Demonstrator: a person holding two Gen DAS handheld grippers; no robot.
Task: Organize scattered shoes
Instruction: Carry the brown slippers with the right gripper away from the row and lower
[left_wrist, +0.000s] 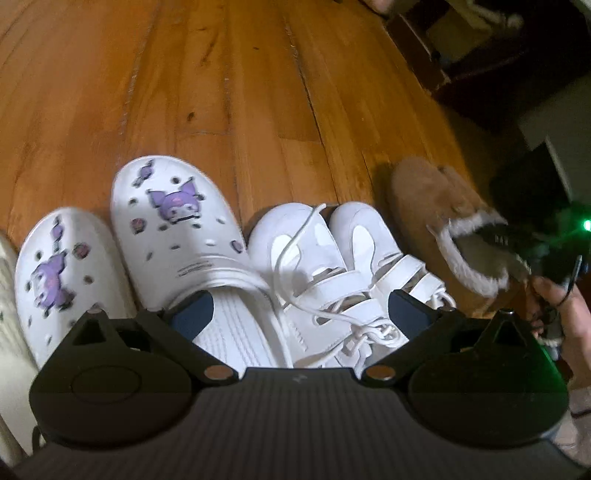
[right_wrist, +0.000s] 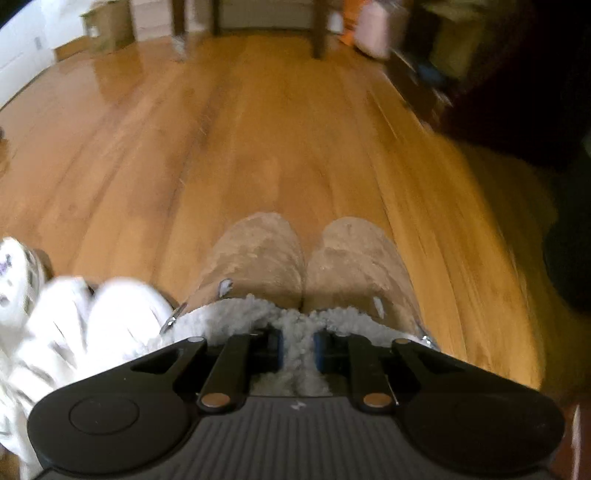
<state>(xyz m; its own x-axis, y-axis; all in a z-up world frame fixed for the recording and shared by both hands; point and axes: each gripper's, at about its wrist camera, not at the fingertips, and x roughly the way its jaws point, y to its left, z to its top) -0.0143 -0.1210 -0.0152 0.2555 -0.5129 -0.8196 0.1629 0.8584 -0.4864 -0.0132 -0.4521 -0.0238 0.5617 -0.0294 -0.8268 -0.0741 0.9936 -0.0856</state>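
Note:
A row of shoes stands on the wooden floor: two white clogs with purple charms, then a pair of white laced sneakers. My left gripper hangs open just above the right clog's heel and the left sneaker, touching neither. Right of the sneakers lies a tan fleece-lined slipper, with a person's hand behind it. In the right wrist view two tan slippers sit side by side. My right gripper is shut on their white fleece collars, pinched together.
A cream shoe edge shows left of the clogs. The blurred sneakers lie close left of the slippers. Dark furniture lines the right side, table legs and a cardboard box stand far back. Bare floor stretches ahead.

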